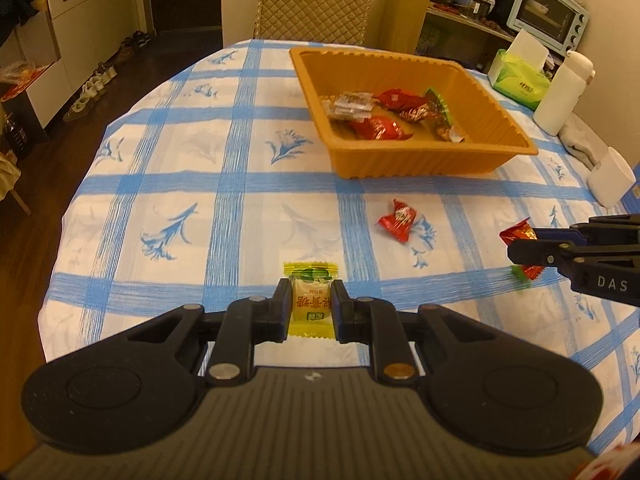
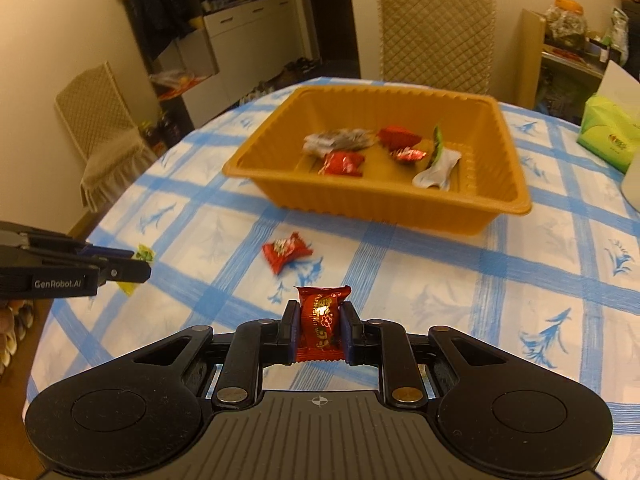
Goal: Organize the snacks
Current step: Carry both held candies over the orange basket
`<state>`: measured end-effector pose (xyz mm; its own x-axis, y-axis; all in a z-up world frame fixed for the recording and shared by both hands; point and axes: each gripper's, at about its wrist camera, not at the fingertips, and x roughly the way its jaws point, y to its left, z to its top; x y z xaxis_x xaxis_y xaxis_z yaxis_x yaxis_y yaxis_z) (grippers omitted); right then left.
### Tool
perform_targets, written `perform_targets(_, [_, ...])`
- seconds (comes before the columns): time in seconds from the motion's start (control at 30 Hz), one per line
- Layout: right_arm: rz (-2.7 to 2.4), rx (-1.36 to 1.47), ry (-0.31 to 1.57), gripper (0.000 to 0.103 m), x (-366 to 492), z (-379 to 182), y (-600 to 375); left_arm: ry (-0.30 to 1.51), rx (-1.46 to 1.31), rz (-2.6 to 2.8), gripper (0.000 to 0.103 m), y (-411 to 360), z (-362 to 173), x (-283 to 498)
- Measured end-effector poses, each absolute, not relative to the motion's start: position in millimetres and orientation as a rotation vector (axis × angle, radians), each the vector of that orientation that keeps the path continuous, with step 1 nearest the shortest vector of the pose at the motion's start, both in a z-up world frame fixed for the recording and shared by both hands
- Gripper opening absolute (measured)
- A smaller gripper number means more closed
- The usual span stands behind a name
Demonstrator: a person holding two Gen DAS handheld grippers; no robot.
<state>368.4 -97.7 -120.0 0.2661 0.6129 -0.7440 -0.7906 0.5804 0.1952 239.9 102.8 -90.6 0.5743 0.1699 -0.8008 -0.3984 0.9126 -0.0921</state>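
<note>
Blue-checked cloth with a flower print covers the round table [image 1: 224,184] in front of me, in a dim home room with quilted chairs [image 2: 436,36] pulled up at the far side. On the cloth sits my orange snack tray [image 1: 420,160], ribbed along its walls, and inside it I count several wrapped sweets [image 1: 384,114]: red ones, a silvery one and a green-edged one, all lying loose on the tray floor.

My left gripper [image 1: 311,304] is clenched on a yellow-and-green candy [image 1: 310,300], the pads pressing both sides of the packet. It is held above the near part of the table, well short of the tray. From the right wrist view I see the same tool coming in from the left edge, with the yellow wrapper poking out at its tip.

My right gripper [image 2: 320,328] is likewise closed tight, grasping a red candy [image 2: 321,320] with gold print, upright between the pads. In the left wrist view that gripper reaches in from the right edge, the red wrapper showing at its fingertips [image 1: 532,250].

One more red sweet [image 2: 286,252] lies alone on the cloth, between the two tools and the tray's near wall, touching neither. Beyond the tray, on the right, stand a green tissue box [image 1: 518,78] and a white bottle [image 1: 562,92].
</note>
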Motion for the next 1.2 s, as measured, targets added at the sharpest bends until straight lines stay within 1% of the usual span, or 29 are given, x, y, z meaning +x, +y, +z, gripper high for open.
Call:
perform_targets(0.53, [0.893, -0.111, 0.845, 0.021, 400.3, -89.5, -94.8, 0.814, -0.226, 0.248, 0.018, 99.1, -55.9, 286.8])
perform_targets(0.87, [0.855, -0.050, 0.807, 0.021, 437.9, -73.6, -83.3, 0.778, -0.201, 0.176, 0.018, 97.3, -41.4, 340.2])
perform_targets(1.2, [0.809, -0.008, 0.825, 0.021, 483.4, -75.7, -67.0, 0.771, -0.210, 0.135, 0.018, 105.8, -40.0, 400.5])
